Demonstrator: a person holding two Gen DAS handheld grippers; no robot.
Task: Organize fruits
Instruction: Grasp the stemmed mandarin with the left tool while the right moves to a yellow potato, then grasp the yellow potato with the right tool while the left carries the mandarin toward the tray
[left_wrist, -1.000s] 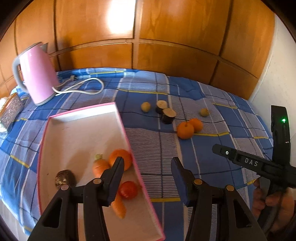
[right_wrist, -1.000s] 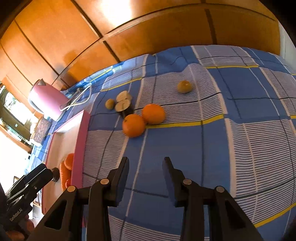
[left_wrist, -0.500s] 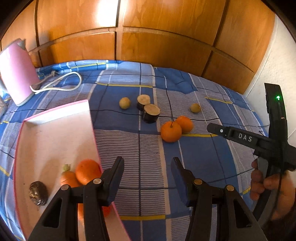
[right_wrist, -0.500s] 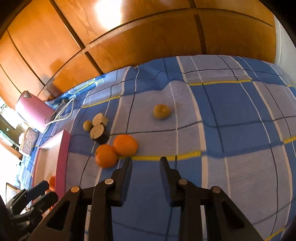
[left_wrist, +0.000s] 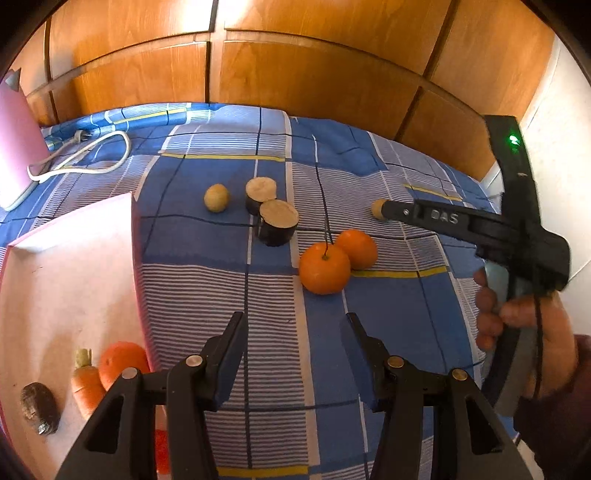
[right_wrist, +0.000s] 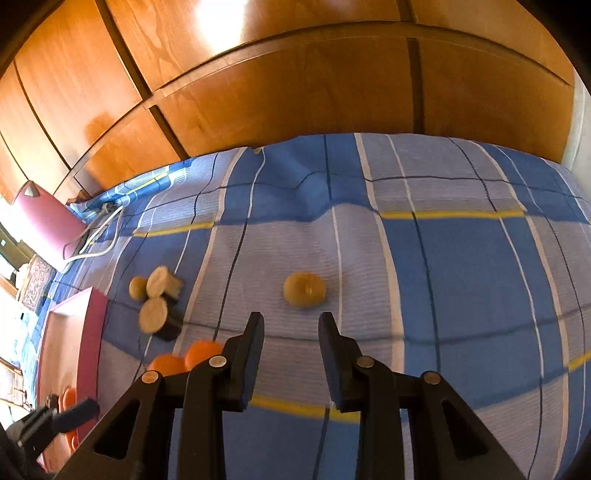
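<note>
Checked bedspread (left_wrist: 388, 314) bears oranges (left_wrist: 324, 267), tray (left_wrist: 55, 295), kettle (left_wrist: 14, 147).

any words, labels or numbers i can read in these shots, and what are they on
"DAS": raised letters on the black arm of the right gripper, seen in the left wrist view.
A green light glows on the upright black bar of the same gripper; it is a lamp, with no text.
Nothing else readable: the pink kettle, the pink tray and the checked cloth show no lettering.
</note>
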